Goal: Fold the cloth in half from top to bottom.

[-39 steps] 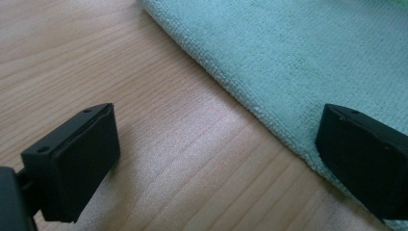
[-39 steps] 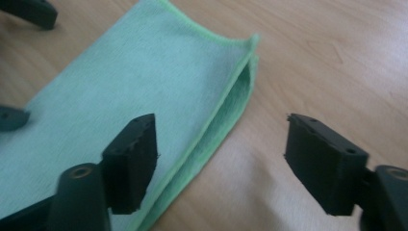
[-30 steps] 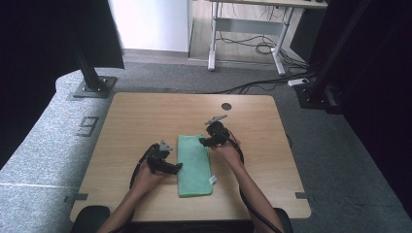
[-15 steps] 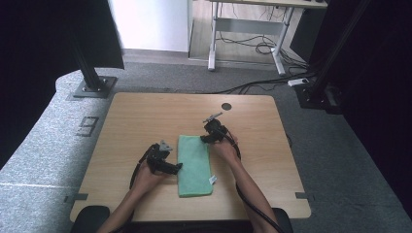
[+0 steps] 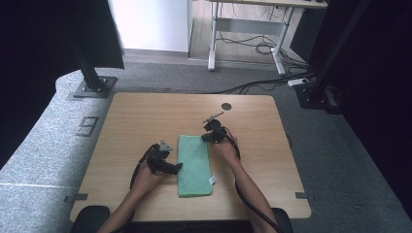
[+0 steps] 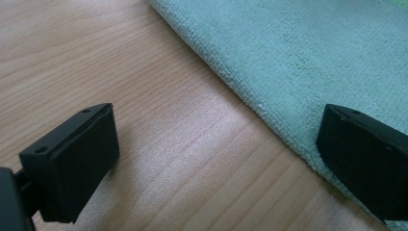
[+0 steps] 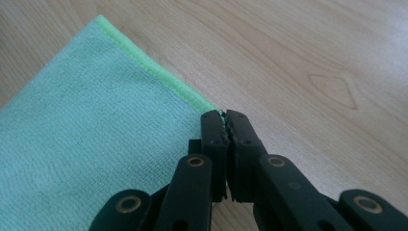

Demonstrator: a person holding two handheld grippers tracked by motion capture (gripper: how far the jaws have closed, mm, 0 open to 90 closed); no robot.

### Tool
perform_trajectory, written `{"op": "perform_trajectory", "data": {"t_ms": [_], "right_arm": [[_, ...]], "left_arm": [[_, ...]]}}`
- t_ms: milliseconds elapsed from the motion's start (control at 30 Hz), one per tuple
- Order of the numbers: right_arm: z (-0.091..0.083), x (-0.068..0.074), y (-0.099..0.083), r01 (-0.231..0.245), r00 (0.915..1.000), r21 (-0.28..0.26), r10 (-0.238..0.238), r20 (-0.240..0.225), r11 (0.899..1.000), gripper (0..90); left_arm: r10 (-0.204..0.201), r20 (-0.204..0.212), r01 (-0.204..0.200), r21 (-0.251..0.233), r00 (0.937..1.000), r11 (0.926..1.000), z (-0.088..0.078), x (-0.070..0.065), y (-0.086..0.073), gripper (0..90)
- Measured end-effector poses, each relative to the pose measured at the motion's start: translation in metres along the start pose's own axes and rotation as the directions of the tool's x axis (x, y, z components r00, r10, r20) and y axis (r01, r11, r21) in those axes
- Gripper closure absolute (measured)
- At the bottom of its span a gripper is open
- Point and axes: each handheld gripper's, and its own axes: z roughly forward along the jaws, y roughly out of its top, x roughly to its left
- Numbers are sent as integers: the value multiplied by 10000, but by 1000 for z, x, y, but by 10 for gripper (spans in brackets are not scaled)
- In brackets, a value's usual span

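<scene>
Wooden table (image 5: 145, 116) with a pale grain stands on grey carpet, and a folded green microfibre cloth (image 5: 195, 165) lies flat near its middle, closer to the person's side. This cloth looks soft, light and limp, so I judge it will sag and unfold when lifted by one point; the best places to hold it are the corners and the stitched hem, where the layers are thin enough to pinch. The right gripper (image 7: 224, 115) has just been closing and is now clenched on the far right corner of the cloth, with the bright green hem (image 7: 159, 74) caught between its jaws. The left gripper (image 6: 216, 139) rests low at the left long edge of the cloth with its jaws spread wide, one pad over bare wood and the other over the cloth border, and it holds nothing. Around the cloth the table is free on every side, with much open wood toward the far edge and to the left, so there is enough room to drag or fold it without reaching the rim.
</scene>
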Motion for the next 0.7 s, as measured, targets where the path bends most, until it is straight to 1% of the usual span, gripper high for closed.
{"op": "perform_trajectory", "data": {"t_ms": [67,167,233,300,433,567,700], "right_arm": [[-6,1,2,51,10000,-237,-50,38,9997,863],[-18,5,4,115,9999,-623,-120,-86,9980,863],[-30,9,6,318,9994,-908,-328,-99,9954,863],[-40,15,6,465,9986,-1206,-494,-208,9916,863],[-57,24,5,912,9950,-1592,-964,-249,9830,863],[-73,32,2,1080,9925,-1909,-1168,-353,9756,864],[-89,42,-3,1380,9877,-2227,-1509,-418,9651,863]], "left_arm": [[-8,-11,8,6,10000,10000,0,0,0,13],[-31,-29,31,4,10000,10000,0,0,0,12],[-40,-43,40,-1,10000,10000,0,0,0,11],[-50,-52,50,5,10000,10000,0,-1,0,11],[-69,-76,70,10,9999,10000,0,-1,0,10],[-70,-79,70,19,9999,10000,0,-1,0,10],[-100,-87,101,2,9999,9999,0,-1,0,10]]}}
